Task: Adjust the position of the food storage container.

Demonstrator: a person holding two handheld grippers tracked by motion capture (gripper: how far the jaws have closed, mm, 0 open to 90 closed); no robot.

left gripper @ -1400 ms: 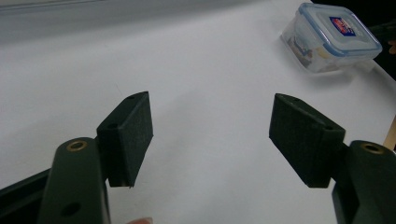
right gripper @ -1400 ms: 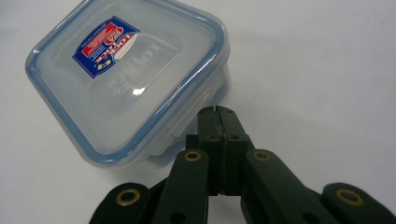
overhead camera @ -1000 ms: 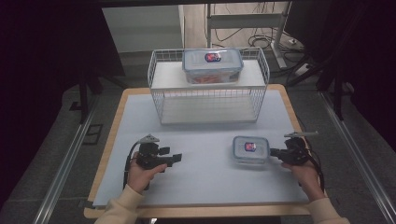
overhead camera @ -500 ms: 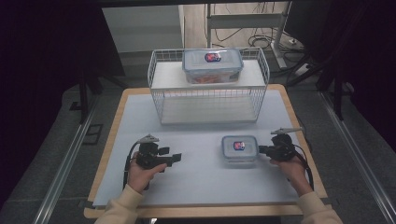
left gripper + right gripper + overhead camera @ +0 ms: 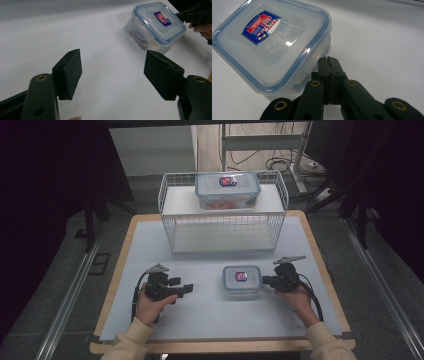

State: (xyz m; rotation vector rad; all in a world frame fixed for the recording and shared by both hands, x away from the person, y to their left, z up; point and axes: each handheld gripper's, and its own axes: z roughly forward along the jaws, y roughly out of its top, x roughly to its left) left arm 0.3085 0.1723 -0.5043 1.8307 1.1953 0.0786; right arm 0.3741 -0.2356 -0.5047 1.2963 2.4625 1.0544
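Our right gripper [image 5: 329, 62] has its jaws pressed flat together with nothing between them, and the closed tip sits right up against the side of the small container [image 5: 272, 47], by its lid clasp. That lid has a blue seal rim and a red-and-blue sticker [image 5: 260, 26]; we can make out "LOCK" in white on the red part, plus raised lettering moulded into the clear plastic that we can't read properly.

Our left gripper [image 5: 112, 72] has its jaws wide apart over bare table [image 5: 210, 320], holding nothing.

Compared with a second ago, the small container has slid leftwards across the table, and our right hand went with it. The left hand hasn't budged. A bigger container [image 5: 227, 190] with a similar sticker sits on top of the wire basket [image 5: 172, 215].
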